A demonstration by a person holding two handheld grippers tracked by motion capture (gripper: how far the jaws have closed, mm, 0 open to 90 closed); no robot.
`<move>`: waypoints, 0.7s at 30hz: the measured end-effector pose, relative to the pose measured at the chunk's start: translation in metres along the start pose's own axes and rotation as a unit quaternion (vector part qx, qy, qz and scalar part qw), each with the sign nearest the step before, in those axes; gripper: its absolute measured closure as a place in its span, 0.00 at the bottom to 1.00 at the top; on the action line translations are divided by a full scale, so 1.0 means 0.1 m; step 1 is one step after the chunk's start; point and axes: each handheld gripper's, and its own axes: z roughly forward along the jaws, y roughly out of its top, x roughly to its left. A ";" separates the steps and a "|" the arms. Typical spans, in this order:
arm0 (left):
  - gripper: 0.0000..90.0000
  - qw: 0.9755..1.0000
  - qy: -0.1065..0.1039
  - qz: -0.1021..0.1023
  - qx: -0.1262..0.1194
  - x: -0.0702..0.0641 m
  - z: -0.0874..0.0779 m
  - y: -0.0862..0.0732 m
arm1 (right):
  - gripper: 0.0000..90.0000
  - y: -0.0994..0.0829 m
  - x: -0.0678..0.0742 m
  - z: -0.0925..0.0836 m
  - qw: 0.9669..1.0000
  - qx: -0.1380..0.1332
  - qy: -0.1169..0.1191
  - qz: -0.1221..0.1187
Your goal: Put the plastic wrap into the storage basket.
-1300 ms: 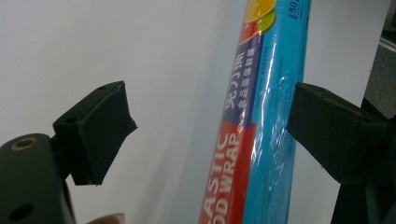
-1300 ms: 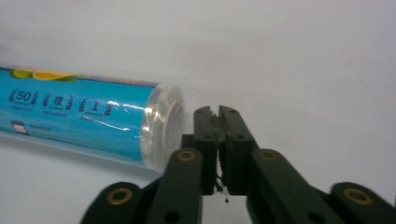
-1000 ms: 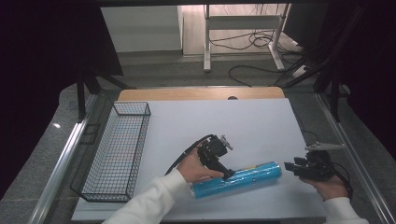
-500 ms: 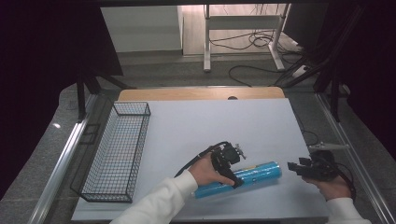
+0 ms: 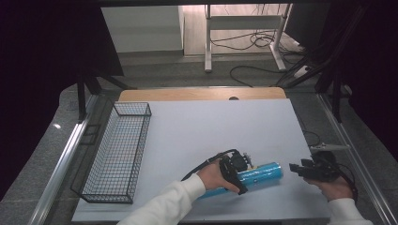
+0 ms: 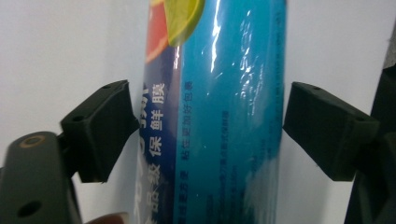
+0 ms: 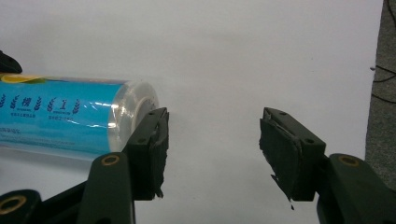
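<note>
A blue roll of cling film lies on its side on the white table top, near the front edge. My left gripper is down over the middle of the roll. In the left gripper view the roll stands between the two black jaws, and the gripper is open wide with its pads close beside the roll's sides. My right gripper is open just to the right of the roll's end. In the right gripper view the roll's clear end sits behind the left jaw, with nothing between the gripper's fingers.
A black wire basket stands along the left side of the table. A wooden strip borders the far edge. Cables lie on the floor beyond. The left gripper's black cable loops over the table beside the hand.
My left gripper has moved toward the front and down onto the roll, straddling it. The right gripper has shifted slightly; the roll lies in nearly the same place.
</note>
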 end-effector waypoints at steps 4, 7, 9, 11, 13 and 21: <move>0.24 1.000 -0.001 0.003 0.011 0.00 0.05 0.01 | 0.47 0.00 0.00 0.01 1.000 0.002 0.000 0.002; 0.28 1.000 0.003 -0.001 0.019 0.00 0.07 0.01 | 0.47 -0.01 0.00 0.01 1.000 0.002 0.000 0.002; 0.31 1.000 0.005 0.000 0.021 0.00 0.07 0.01 | 0.47 -0.01 -0.01 0.01 1.000 0.002 0.000 0.003; 0.32 1.000 0.000 0.000 0.021 0.02 0.07 0.01 | 0.47 -0.01 -0.01 0.01 1.000 0.002 -0.001 0.002; 0.33 1.000 -0.002 -0.001 0.023 0.02 0.06 0.01 | 0.47 -0.01 -0.01 0.02 1.000 0.002 -0.001 0.003; 0.34 1.000 0.004 0.004 0.030 0.01 0.06 0.03 | 0.47 -0.01 -0.02 0.01 1.000 0.000 -0.003 0.005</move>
